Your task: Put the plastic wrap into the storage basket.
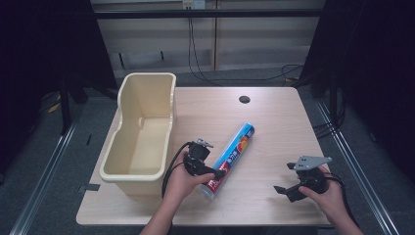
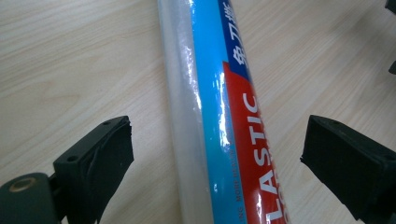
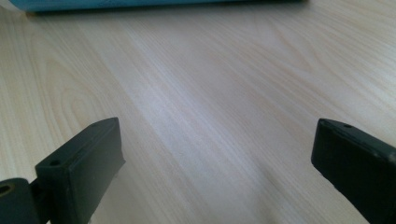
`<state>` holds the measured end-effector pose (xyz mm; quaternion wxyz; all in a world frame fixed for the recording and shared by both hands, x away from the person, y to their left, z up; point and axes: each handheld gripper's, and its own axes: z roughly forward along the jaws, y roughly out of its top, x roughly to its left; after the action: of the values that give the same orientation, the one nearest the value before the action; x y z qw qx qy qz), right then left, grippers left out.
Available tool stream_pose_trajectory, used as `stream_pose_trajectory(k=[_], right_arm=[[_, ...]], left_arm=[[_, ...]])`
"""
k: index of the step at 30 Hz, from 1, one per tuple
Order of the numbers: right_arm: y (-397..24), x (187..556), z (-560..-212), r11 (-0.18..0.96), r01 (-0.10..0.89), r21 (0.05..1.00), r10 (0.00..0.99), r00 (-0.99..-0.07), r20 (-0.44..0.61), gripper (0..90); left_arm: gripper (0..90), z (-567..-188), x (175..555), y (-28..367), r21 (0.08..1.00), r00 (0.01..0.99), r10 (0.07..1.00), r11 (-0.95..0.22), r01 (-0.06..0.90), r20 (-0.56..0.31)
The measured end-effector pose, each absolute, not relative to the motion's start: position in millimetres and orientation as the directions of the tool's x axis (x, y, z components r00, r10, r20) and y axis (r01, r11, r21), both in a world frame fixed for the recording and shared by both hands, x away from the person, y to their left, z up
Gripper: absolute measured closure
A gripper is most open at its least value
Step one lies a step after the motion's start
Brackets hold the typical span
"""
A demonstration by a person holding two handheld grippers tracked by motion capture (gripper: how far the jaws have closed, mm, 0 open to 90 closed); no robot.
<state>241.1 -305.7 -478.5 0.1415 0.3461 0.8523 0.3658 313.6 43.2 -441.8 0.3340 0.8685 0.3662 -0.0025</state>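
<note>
A roll of plastic wrap point(image 1: 234, 155) with a blue and red label lies slanted on the wooden table point(image 1: 279, 122), its near end towards the front edge. My left gripper point(image 1: 214, 177) straddles that near end. In the left gripper view the roll point(image 2: 219, 116) runs up between the jaws, and my left gripper point(image 2: 219, 140) is open with bare wood showing on both sides of it. My right gripper point(image 1: 286, 177) rests low at the front right, open over bare table point(image 3: 215, 140). The roll's blue edge point(image 3: 140, 3) lies well beyond it.
A tall cream plastic bin point(image 1: 147, 95) stands on the table's left side, just left of my left hand. A round cable hole point(image 1: 244, 99) sits near the far edge. Cables hang behind the table.
</note>
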Motion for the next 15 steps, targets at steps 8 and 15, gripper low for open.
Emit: stream_pose_trajectory(k=[8,15], right_arm=[[-309,239,-479,0.486,0.490,0.724,0.693,-0.721,0.023,2.0],[-312,239,-478,0.473,0.489,0.733,0.701,-0.712,0.022,2.0]], left_arm=[[8.3,-437,321,29,0.560,0.726,0.645,-0.519,0.646,-0.240],[8.3,-431,331,17,0.546,0.728,0.643,-0.531,0.648,-0.238]])
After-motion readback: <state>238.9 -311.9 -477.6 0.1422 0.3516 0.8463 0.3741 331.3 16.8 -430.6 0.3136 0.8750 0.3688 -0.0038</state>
